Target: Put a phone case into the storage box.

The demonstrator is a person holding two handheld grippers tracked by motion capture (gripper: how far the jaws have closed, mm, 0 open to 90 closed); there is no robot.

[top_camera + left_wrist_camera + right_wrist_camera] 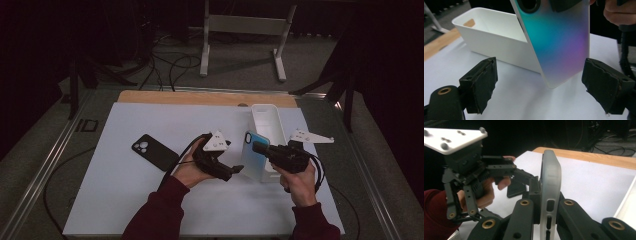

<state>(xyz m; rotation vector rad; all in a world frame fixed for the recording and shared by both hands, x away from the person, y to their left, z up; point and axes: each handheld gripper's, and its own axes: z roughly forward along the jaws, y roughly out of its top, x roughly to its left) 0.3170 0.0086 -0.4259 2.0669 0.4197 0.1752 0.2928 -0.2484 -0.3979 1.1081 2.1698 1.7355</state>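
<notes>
A phone case (256, 150) with a blue-to-purple sheen stands upright just above the white mat, its edge facing me in the right gripper view (550, 182). My right gripper (259, 148) is shut on it, one jaw on each face (549, 215). In the left gripper view the case (559, 42) hangs tilted, its lower corner between the jaws of my left gripper (541, 82). Those jaws stand wide and neither pad touches the case. A black phone (154, 151) lies flat on the mat to the left of my left hand.
A long white bin (265, 117) stands just behind and to the right of the case, with its near wall (496, 42) close to it. The white mat (125, 200) covers a wooden table. Cables and a metal stand are on the floor beyond.
</notes>
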